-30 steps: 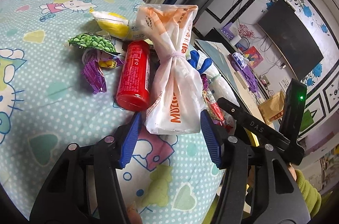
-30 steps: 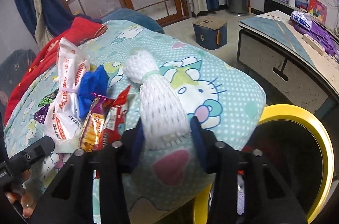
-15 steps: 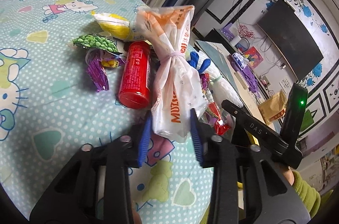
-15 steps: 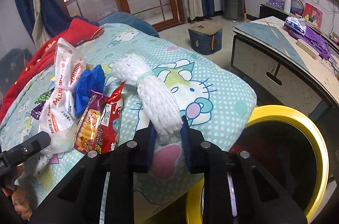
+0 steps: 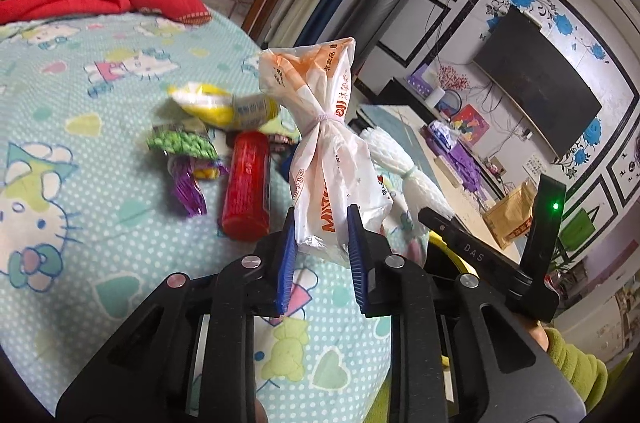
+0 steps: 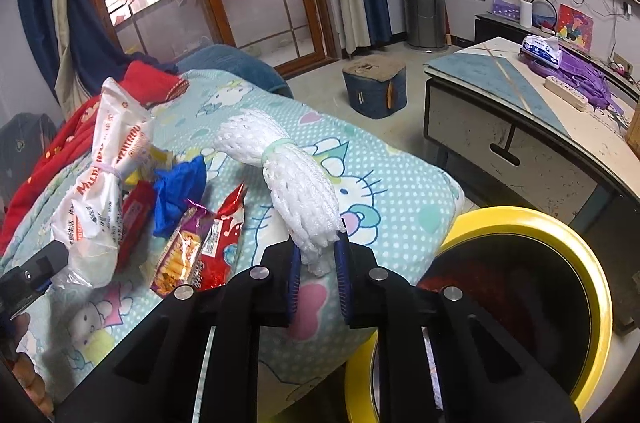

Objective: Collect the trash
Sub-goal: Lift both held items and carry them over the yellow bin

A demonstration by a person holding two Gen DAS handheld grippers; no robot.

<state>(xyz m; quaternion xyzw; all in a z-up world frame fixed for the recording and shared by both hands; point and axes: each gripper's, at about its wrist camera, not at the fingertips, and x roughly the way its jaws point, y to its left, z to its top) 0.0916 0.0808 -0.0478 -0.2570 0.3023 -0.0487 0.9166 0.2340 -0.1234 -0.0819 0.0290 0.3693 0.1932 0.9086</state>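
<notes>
My left gripper [image 5: 320, 243] is shut on the lower end of a white and orange plastic bag [image 5: 324, 159], tied in the middle, and holds it upright above the bed. The bag also shows in the right wrist view [image 6: 102, 183]. My right gripper [image 6: 318, 263] is shut on the end of a white foam net bundle [image 6: 296, 183], lifted off the bed; it also shows in the left wrist view [image 5: 404, 167]. A yellow-rimmed bin [image 6: 532, 235] stands right below the bed's edge, beside my right gripper.
On the Hello Kitty bedspread [image 5: 80, 183] lie a red can [image 5: 246, 195], a green pea packet [image 5: 180, 143], a purple wrapper [image 5: 186, 187], a yellow packet [image 5: 208, 105], a blue glove [image 6: 176, 191] and red snack wrappers [image 6: 200, 251]. A low table [image 6: 520, 127] stands right.
Both grippers closed from open: the left on the plastic bag, the right on the foam net. Both then lifted their items up off the bed.
</notes>
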